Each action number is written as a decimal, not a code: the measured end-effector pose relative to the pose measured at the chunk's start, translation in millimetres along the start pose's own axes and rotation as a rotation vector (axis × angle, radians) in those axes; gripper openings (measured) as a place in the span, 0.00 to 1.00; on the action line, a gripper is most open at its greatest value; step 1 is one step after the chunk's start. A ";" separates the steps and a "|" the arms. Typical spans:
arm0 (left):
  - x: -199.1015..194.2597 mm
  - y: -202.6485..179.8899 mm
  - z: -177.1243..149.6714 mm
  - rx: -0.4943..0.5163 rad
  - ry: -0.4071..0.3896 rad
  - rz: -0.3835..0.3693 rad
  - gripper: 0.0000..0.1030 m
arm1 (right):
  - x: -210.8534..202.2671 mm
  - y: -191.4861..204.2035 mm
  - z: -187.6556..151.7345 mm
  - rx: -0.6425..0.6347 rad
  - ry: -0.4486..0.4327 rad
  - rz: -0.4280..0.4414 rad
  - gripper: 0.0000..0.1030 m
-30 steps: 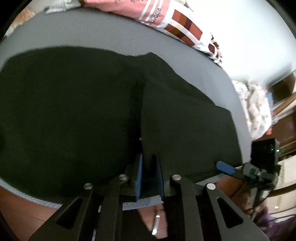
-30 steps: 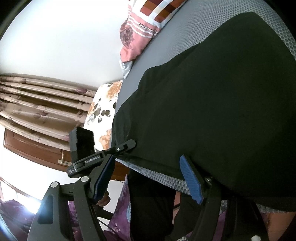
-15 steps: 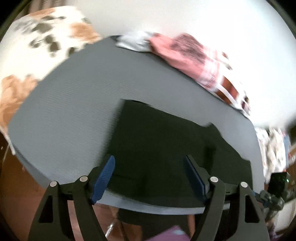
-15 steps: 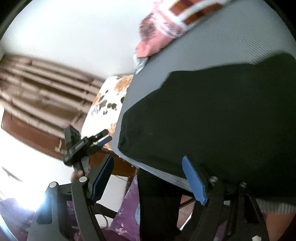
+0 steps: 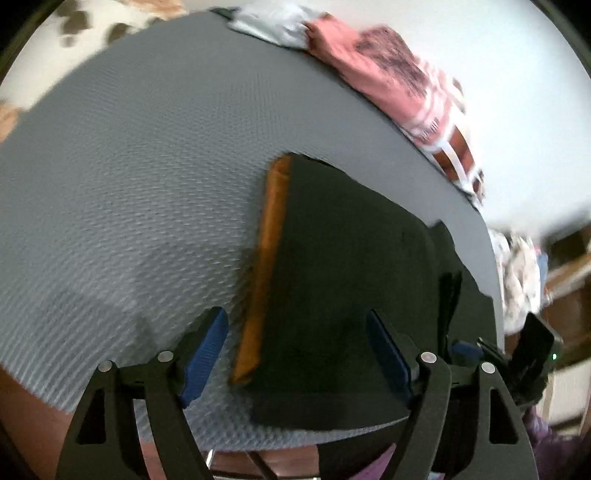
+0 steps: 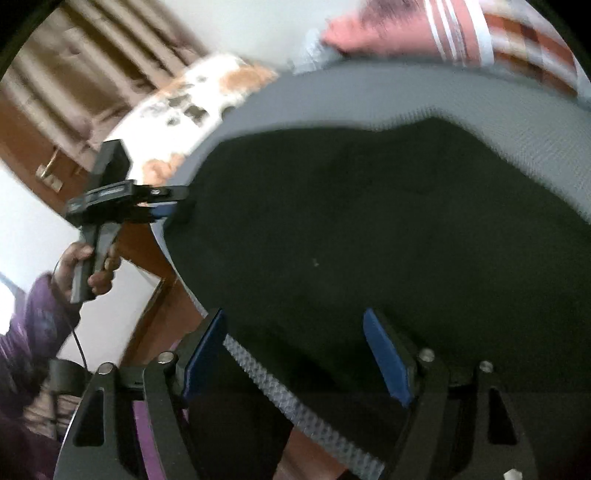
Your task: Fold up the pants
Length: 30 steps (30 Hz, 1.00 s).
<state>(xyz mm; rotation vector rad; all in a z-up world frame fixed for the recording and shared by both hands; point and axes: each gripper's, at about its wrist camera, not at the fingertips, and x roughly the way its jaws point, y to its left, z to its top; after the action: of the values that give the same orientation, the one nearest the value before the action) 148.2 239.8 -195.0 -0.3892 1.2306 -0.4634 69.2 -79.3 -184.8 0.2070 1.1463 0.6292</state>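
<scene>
The dark pants (image 5: 343, 295) lie folded flat on the grey mat (image 5: 129, 184), so I judge one fold is done and another is probably left, while the left gripper (image 5: 295, 354) stands wide and empty and the right gripper (image 6: 295, 350) is opening, gripping nothing.

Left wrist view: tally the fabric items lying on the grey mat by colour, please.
Dark, nearly black: 1, the folded pants, with an orange-brown strip along one edge
Pink with striped and checked pattern: 1, the bundled cloth at the far edge of the grey mat
Pale grey-white: 1, the crumpled cloth beside it
Total: 3
</scene>
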 end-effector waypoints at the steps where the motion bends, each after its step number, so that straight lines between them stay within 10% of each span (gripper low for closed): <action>1: 6.7 -5.0 4.3 0.026 0.023 -0.036 0.76 | -2.2 -0.5 0.0 0.006 -0.002 0.004 0.76; 5: 17.8 -21.8 14.8 0.147 0.056 -0.030 0.76 | -10.5 -10.2 -3.4 0.091 -0.016 0.057 0.76; 9: 20.4 -17.8 19.4 0.167 0.038 -0.043 0.37 | -14.5 -21.7 -7.3 0.171 -0.040 0.105 0.79; 22: -30.8 -73.0 9.9 0.064 -0.099 -0.214 0.20 | -31.0 -27.5 -11.6 0.247 -0.102 0.172 0.81; 30: -10.4 -204.6 -3.3 0.154 -0.047 -0.429 0.20 | -58.2 -72.0 -29.4 0.566 -0.242 0.598 0.84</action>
<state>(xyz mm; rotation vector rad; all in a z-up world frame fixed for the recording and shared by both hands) 116.3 72.5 -81.0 -0.5318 1.0571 -0.9059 53.3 -175.2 -184.7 1.1105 1.0011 0.7596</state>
